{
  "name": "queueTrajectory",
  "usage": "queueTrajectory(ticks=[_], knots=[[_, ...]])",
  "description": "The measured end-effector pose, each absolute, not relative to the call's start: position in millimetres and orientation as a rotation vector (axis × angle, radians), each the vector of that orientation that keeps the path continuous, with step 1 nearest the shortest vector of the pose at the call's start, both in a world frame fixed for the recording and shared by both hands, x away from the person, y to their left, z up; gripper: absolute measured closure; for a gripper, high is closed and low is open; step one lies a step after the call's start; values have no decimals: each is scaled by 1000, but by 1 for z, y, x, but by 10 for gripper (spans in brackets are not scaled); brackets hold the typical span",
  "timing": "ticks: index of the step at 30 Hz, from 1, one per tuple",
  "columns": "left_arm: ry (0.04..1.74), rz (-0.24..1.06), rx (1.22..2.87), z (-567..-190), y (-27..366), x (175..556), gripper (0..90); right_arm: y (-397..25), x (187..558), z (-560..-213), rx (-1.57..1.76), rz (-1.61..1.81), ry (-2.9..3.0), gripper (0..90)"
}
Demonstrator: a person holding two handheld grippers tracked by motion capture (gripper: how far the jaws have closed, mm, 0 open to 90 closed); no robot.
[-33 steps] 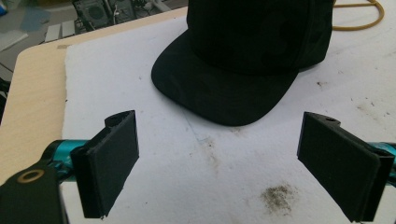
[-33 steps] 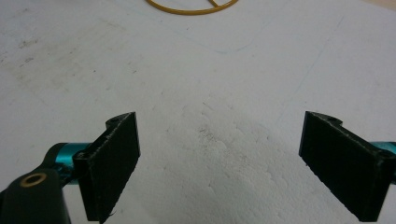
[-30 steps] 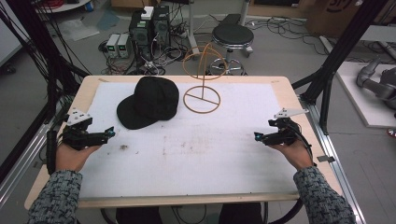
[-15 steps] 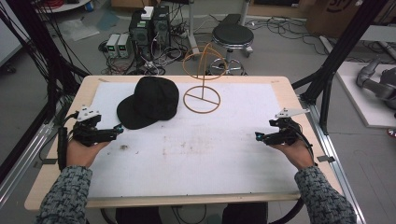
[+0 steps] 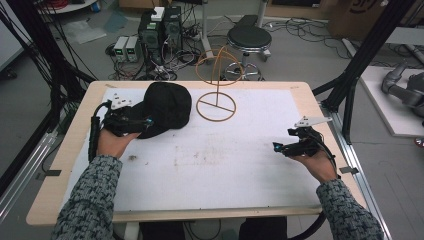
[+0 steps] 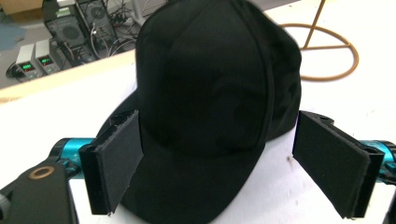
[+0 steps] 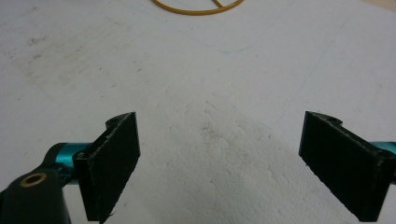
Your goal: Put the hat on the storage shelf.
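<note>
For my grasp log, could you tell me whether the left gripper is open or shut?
Open: the left gripper's jaws stand apart on either side of the black cap's brim.

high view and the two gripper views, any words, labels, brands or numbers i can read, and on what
Nothing can be read for certain.
Cardboard box at the top right of the high view: part of a dark printed mark, cut off by the frame, unreadable.
Small grey units on the floor, left gripper view: green lit displays, too blurred to read.
Black cap: no logo or text visible.
Wire stand and white table cover: no markings.
</note>
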State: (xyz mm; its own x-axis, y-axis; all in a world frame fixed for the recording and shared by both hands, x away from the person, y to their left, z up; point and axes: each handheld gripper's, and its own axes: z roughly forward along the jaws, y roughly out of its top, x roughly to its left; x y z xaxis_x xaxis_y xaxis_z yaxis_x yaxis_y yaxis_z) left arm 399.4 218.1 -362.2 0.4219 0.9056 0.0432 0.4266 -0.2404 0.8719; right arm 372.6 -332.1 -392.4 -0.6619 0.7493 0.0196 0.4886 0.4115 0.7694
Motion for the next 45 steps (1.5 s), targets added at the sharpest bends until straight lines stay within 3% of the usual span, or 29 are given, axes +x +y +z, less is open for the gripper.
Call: queueTrajectory(ticks=[11,19,45], knots=[[1049,684,1909,-346,201,435,170,-337,372,-393,1073,1117,2344,122],[919,587,2015,-334,199,468,163,-343,373,-395,1096,1105,2338,122],[852,576,2073,-330,181,520,187,-348,372,-392,1115,1093,2329,122]])
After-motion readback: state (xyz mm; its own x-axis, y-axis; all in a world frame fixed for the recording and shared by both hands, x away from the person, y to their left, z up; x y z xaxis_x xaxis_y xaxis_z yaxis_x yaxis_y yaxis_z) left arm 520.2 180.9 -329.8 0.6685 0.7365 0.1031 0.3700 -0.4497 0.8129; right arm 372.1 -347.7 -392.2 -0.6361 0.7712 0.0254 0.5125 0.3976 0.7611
